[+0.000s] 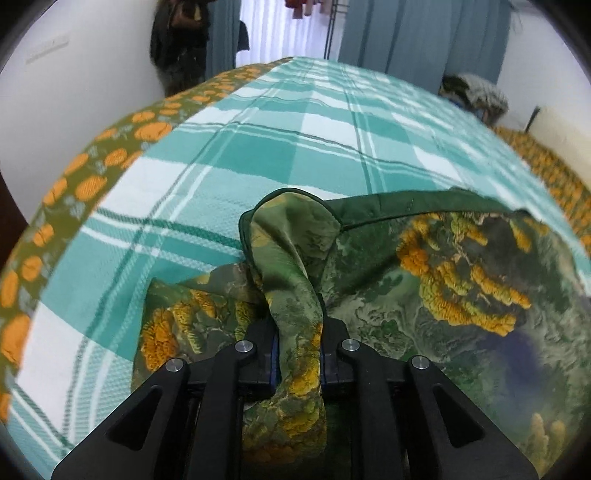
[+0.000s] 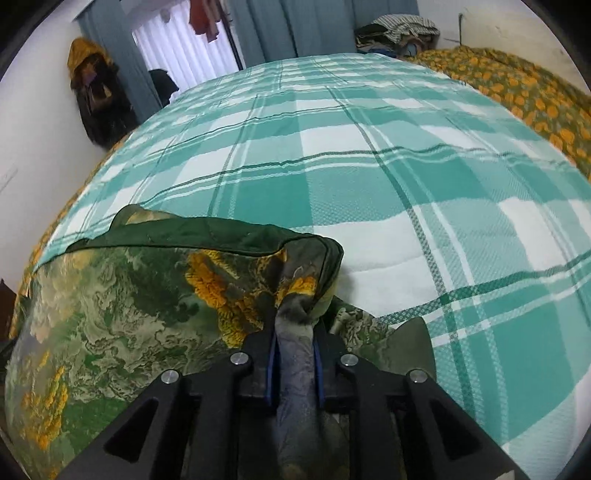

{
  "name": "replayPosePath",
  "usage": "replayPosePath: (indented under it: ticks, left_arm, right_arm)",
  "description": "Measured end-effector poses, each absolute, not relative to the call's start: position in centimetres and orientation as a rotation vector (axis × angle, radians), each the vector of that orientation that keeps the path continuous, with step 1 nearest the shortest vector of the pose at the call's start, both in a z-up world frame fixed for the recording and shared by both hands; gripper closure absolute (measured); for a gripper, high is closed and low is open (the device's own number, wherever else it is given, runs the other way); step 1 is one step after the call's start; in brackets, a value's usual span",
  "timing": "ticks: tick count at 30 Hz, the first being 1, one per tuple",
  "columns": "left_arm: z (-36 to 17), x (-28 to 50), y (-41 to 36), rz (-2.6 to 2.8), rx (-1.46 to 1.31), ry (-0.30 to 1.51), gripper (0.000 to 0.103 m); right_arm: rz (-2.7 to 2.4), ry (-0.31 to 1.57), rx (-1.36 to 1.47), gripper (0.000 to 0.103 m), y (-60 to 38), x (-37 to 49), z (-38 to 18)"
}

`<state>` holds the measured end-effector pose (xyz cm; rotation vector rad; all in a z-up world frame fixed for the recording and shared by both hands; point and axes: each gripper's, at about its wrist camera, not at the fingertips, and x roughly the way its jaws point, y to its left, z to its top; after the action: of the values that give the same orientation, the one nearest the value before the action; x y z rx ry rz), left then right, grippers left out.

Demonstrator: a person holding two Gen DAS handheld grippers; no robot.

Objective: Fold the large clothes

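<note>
Both grippers clamped on green floral garment (image 1: 424, 295), cloth stretched between them above plaid bedspread (image 1: 258, 147).

Risk: silky fabric sliding out of grip if pull goes uneven; slack middle could sag, crease fold.

Left gripper (image 1: 298, 354) fingers closed on bunched corner, cloth spilling past them. Right gripper (image 2: 295, 354) fingers likewise pinching twisted corner; garment's dark hem running toward bedspread's near part.

Soft daylight from the curtained window (image 1: 291, 33); strong fisheye bending, dark vignetted corners, slight edge blur.
</note>
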<state>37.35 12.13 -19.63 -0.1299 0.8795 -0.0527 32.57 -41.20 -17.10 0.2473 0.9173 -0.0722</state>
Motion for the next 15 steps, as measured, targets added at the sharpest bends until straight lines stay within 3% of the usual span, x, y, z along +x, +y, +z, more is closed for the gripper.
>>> replayPosePath:
  ticks: [15]
  left_arm:
    - [-19.83, 37.08, 11.59, -0.059, -0.14, 0.856, 0.088]
  right_arm:
    - [-0.079, 0.884, 0.238, 0.086, -40.9, 32.07, -17.15]
